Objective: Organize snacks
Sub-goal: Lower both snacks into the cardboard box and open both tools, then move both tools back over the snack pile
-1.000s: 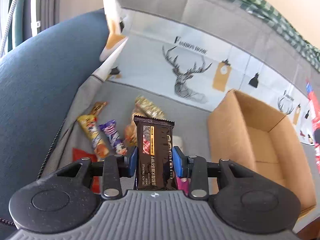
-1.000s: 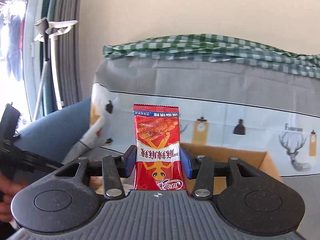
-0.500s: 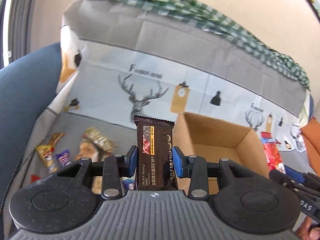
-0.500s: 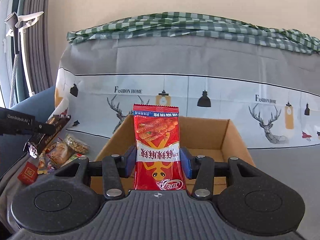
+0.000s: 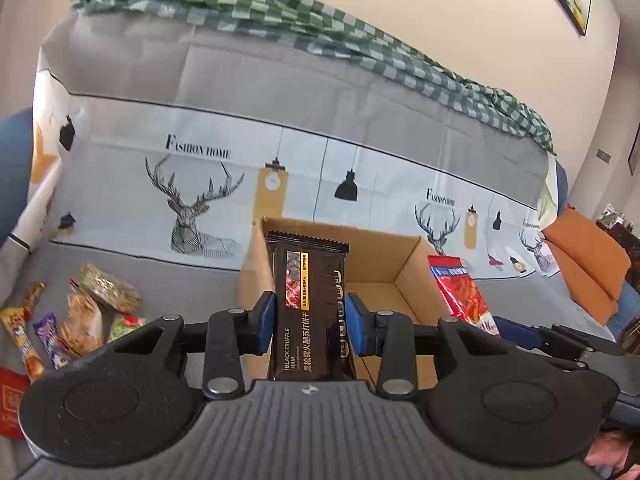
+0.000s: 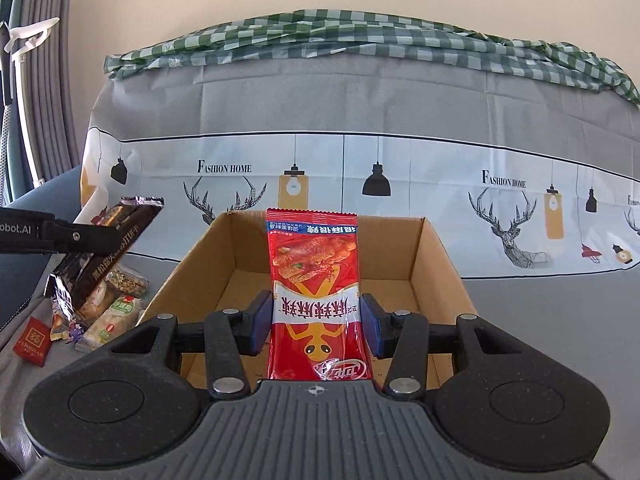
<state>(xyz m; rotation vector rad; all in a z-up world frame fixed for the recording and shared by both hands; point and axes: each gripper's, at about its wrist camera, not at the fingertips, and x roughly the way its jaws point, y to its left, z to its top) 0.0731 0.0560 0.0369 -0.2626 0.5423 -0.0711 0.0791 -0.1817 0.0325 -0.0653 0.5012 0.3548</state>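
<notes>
Two grippers are each closed on one snack. Blue fingers (image 5: 265,322) of the left gripper (image 5: 309,322) press both long edges of one dark brown cracker pack (image 5: 308,304), held upright with its crimped top edge highest. Blue fingers (image 6: 256,326) of the right gripper (image 6: 314,326) clamp one red snack packet (image 6: 316,292) the same way, upright, its print upside down.

One open cardboard box (image 6: 432,264) is the landmark. The red packet stands in front of the box's near wall, over its opening as seen from the right wrist; the box floor that shows is bare. The cracker pack is held before the box's left part in the left wrist view (image 5: 404,268); from the right wrist it (image 6: 120,232) hangs to the left of the box, above the loose snacks.

Left of the box, one heap of loose snacks (image 5: 80,320) lies on the grey sofa cover (image 6: 520,320); about seven wrappers can be counted, plus one small red sachet (image 6: 32,340) at the heap's far-left edge. Behind the box rises the printed backrest, with one green checked cloth (image 6: 360,36) draped along its top. Right of the box, one orange cushion (image 5: 584,264) leans at the sofa's end
</notes>
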